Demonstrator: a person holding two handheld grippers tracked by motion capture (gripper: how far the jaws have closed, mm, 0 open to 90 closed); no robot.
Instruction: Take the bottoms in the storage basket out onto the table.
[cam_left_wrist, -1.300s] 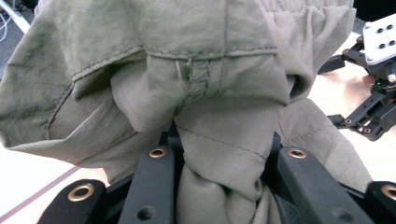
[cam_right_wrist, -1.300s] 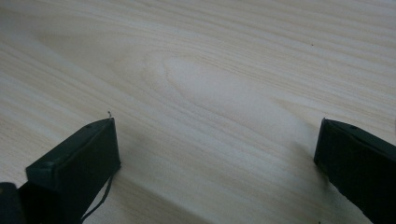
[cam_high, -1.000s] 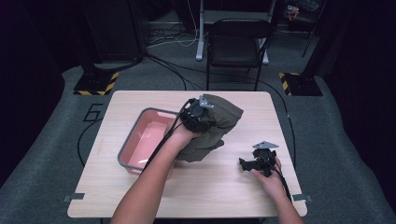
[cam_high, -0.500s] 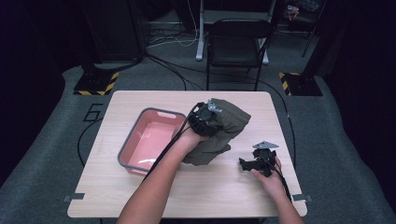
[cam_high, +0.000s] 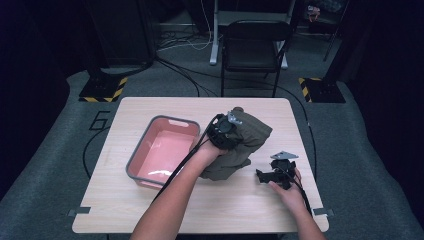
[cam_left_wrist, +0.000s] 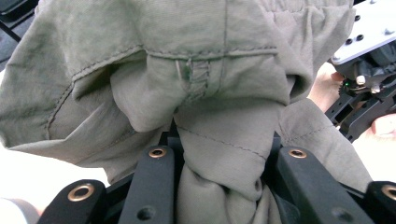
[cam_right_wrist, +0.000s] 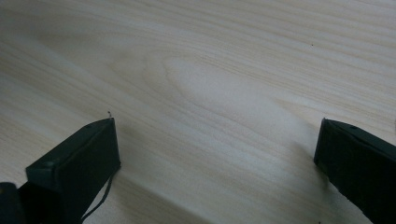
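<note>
An olive green garment (cam_high: 252, 134) is bunched in the middle of the table, partly lifted, with its lower folds resting on the wood. My left gripper (cam_high: 223, 134) is shut on a fold of it. In the left gripper view the cloth (cam_left_wrist: 210, 70) is squeezed between the two black jaws (cam_left_wrist: 224, 154) and drapes over them. My right gripper (cam_high: 273, 175) rests low at the table's right side, jaws open. Bare wood lies between the jaws (cam_right_wrist: 217, 135) in the right gripper view. It also shows past the cloth (cam_left_wrist: 369, 93) in the left gripper view.
A pink tub with a grey rim (cam_high: 138, 157) stands left of the garment and looks empty. The light wooden table (cam_high: 150, 210) is bare along its front edge. A dark chair (cam_high: 255, 45) and cables lie beyond the far edge.
My left hand has carried the garment to the right, away from the tub, and lower, so the cloth settles more on the table. The right gripper has stayed still.
</note>
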